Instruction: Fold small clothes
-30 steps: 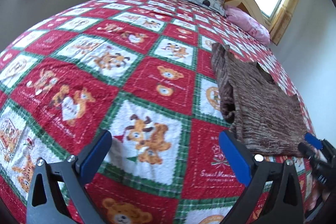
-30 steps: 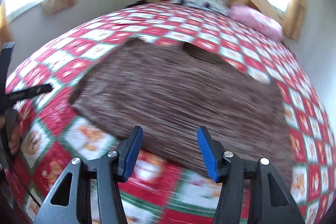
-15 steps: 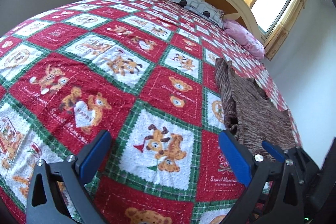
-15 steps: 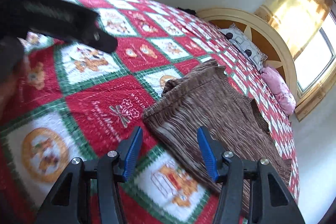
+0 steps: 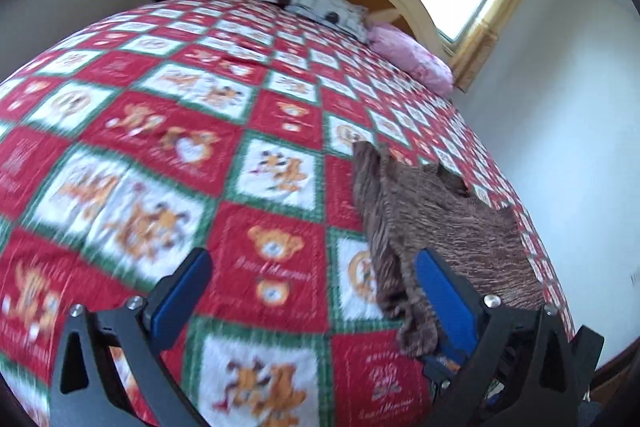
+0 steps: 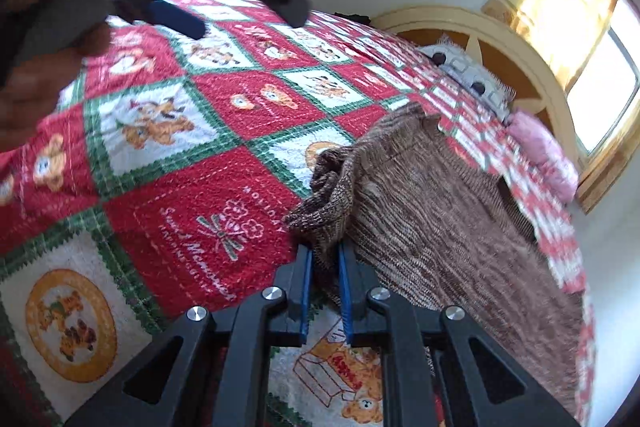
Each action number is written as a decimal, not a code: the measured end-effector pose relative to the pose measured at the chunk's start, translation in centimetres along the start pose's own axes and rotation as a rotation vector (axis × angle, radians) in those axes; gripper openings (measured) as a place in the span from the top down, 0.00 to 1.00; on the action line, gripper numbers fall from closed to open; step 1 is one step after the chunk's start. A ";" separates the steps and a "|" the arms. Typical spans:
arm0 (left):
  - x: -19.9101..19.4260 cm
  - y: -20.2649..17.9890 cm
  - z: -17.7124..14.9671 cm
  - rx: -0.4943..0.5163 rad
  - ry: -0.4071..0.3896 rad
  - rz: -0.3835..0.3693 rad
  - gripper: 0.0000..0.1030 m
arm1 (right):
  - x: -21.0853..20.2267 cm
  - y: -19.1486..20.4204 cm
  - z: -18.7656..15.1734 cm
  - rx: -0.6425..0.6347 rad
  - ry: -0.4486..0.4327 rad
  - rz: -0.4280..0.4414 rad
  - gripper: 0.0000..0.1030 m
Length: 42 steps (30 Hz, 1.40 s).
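- Brown knitted garment (image 6: 452, 227): lies flat on the quilted bedspread (image 6: 224, 187), straight ahead of the right tongs and ahead and to the right of the left tongs. Its near-left corner is bunched into a raised fold.
- Handling (judged): soft, limp and light; the loose knit should drape and stretch rather than hold a crease, and it could snag. Corners and hem edges look the best places to take hold, since a pinch mid-panel would only gather cloth.
- Right tongs (image 6: 325, 263): jaws closing, nearly together, with the bunched corner of the garment between the blue pads (image 6: 305, 287); the pads press on the knit.
- Left tongs (image 5: 312, 291): jaws stand wide apart, grasping nothing, above bare bedspread; the garment's edge lies just beside its right finger (image 5: 440, 291).
- Pillows (image 5: 320, 7): well beyond both tongs, at the headboard.
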<state>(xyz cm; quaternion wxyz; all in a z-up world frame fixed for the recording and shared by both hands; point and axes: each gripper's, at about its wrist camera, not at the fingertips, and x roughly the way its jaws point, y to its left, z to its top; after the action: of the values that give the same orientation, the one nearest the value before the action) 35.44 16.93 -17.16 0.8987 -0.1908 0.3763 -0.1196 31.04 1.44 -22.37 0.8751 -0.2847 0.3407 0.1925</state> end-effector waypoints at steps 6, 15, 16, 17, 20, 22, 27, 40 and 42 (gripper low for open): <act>5.6 -1.9 2.5 0.045 0.078 -0.101 0.00 | 0.4 -0.5 -0.1 0.044 -0.005 0.016 0.89; 11.4 -3.6 3.9 0.049 0.146 -0.148 0.05 | 0.4 -0.2 -0.3 0.036 -0.008 0.007 0.89; 11.6 -3.7 4.1 0.052 0.150 -0.149 0.07 | 0.4 -0.2 -0.3 0.034 -0.008 0.004 0.89; 11.8 -3.8 4.2 0.057 0.152 -0.146 0.08 | 0.4 -0.1 -0.3 0.032 -0.009 0.001 0.89; 12.5 -4.1 4.5 0.066 0.164 -0.140 0.12 | 0.4 0.1 -0.3 0.031 -0.010 -0.001 0.89; 12.7 -4.3 4.6 0.073 0.163 -0.158 0.30 | 0.4 0.1 -0.3 0.032 -0.011 0.000 0.89; 13.5 -4.4 4.3 0.067 0.201 -0.199 0.91 | 0.1 0.3 -0.2 0.030 -0.012 0.002 0.91; 10.4 -6.4 6.6 -0.091 0.119 -0.337 0.93 | -6.2 -6.7 -0.6 0.244 -0.172 0.091 0.95; 9.9 -7.9 7.1 -0.076 0.101 -0.350 0.93 | -7.1 -8.6 -0.9 0.302 -0.194 0.104 0.95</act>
<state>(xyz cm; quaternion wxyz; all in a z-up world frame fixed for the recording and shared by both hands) 46.80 8.05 -15.36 0.8364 -0.2810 0.3862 -0.2690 30.22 -6.69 -14.72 0.9256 -0.1122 0.2938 0.2107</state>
